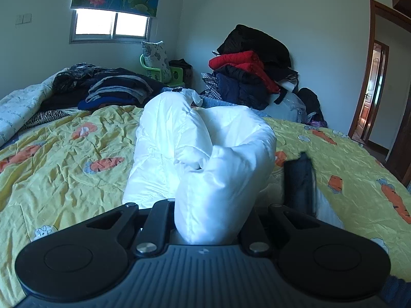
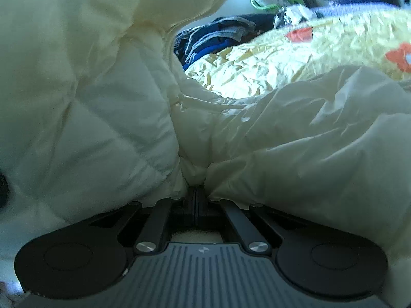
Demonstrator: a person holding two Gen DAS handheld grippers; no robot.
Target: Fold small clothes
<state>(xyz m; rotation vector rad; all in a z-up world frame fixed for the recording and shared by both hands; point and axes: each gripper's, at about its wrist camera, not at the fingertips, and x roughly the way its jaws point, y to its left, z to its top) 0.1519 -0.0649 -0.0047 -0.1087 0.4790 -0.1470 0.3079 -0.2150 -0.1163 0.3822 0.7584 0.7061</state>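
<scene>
A white padded garment (image 1: 203, 148) lies bunched on the yellow carrot-print bedspread (image 1: 64, 159). My left gripper (image 1: 231, 187) stands open around a puffy fold of it; the right finger (image 1: 299, 184) shows beside the fabric, the left finger is hidden behind it. In the right wrist view the same white garment (image 2: 102, 102) fills most of the frame. My right gripper (image 2: 196, 179) is shut on a pinch of its fabric, with the fingertips buried in the folds.
A stack of folded dark clothes (image 1: 115, 92) lies at the far side of the bed. A heap of red, black and navy clothes (image 1: 251, 69) rises at the back right. An open doorway (image 1: 372, 97) is at the right. A window (image 1: 110, 25) is behind.
</scene>
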